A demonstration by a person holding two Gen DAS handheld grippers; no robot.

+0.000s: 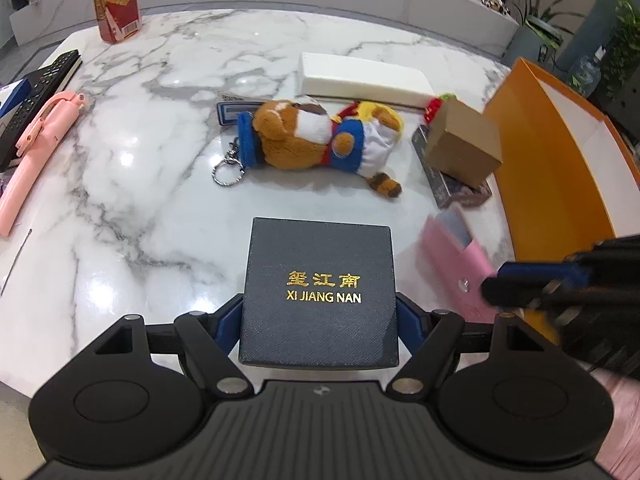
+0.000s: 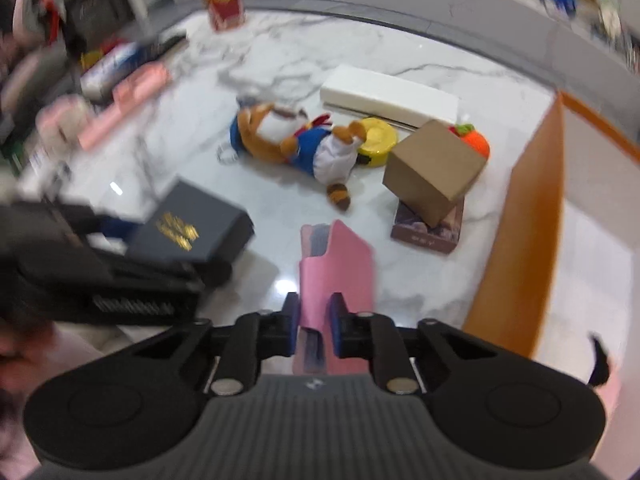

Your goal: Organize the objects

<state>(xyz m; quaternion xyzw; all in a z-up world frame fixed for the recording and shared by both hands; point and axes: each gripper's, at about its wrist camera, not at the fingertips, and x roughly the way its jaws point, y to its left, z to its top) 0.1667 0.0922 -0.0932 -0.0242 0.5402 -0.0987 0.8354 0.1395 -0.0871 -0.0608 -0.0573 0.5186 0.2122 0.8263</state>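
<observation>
My left gripper (image 1: 319,312) is shut on a dark blue gift box (image 1: 320,272) with gold lettering, its pads pressing on the box's two sides just above the marble table (image 1: 140,200). The right wrist view shows my right gripper (image 2: 315,312) shut on a pink case (image 2: 340,264), which stands on edge between the pads. From the left wrist view, the pink case (image 1: 456,260) sits at the right, beside the orange box (image 1: 552,168). The gift box (image 2: 196,224) is to the left of the pink case.
A plush toy (image 1: 320,136) with a key ring lies mid-table. Behind it is a long white box (image 1: 360,76). A brown cardboard box (image 1: 464,144) leans on a flat dark pack (image 2: 428,232). A pink stick (image 1: 36,148), a remote (image 1: 44,84) and a drink carton (image 1: 116,0) are at the left.
</observation>
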